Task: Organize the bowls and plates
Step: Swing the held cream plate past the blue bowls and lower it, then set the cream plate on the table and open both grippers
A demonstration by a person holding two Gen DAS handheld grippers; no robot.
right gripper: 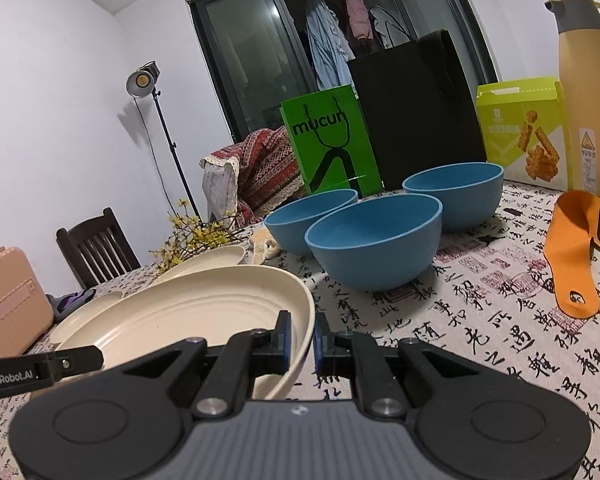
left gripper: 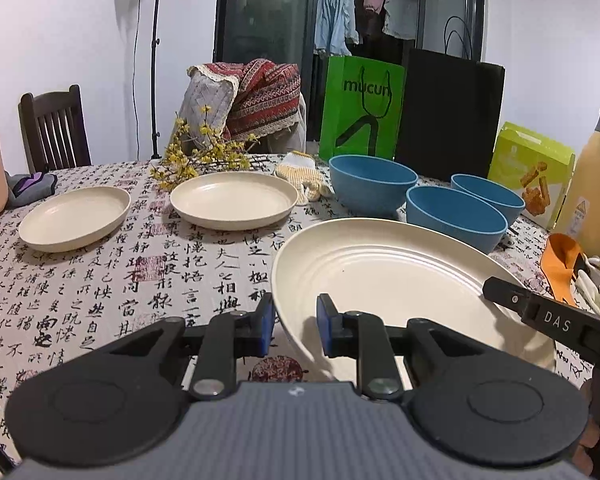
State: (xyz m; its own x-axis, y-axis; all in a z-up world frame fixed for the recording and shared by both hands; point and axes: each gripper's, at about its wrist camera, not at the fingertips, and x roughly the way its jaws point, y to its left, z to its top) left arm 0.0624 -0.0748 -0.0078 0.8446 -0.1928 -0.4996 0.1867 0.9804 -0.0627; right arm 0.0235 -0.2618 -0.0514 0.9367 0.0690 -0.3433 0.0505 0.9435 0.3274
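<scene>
A large cream plate (left gripper: 384, 276) is tilted up off the table between both grippers. My left gripper (left gripper: 296, 326) straddles its left rim, one blue pad on each side, with a small gap showing. My right gripper (right gripper: 300, 340) is shut on the plate's right rim (right gripper: 220, 312). Two more cream plates (left gripper: 74, 216) (left gripper: 234, 198) lie flat on the far left. Three blue bowls (left gripper: 372, 182) (left gripper: 456, 216) (left gripper: 488, 196) stand apart behind the big plate; they also show in the right wrist view (right gripper: 374, 236).
The table wears a calligraphy cloth (left gripper: 140, 280). A yellow flower sprig (left gripper: 204, 156), a knitted glove (left gripper: 304, 174), a green bag (left gripper: 360, 108), a black bag (left gripper: 448, 116), a snack box (right gripper: 520, 128), a tan flask (right gripper: 588, 92) and an orange shoehorn (right gripper: 576, 256) stand around.
</scene>
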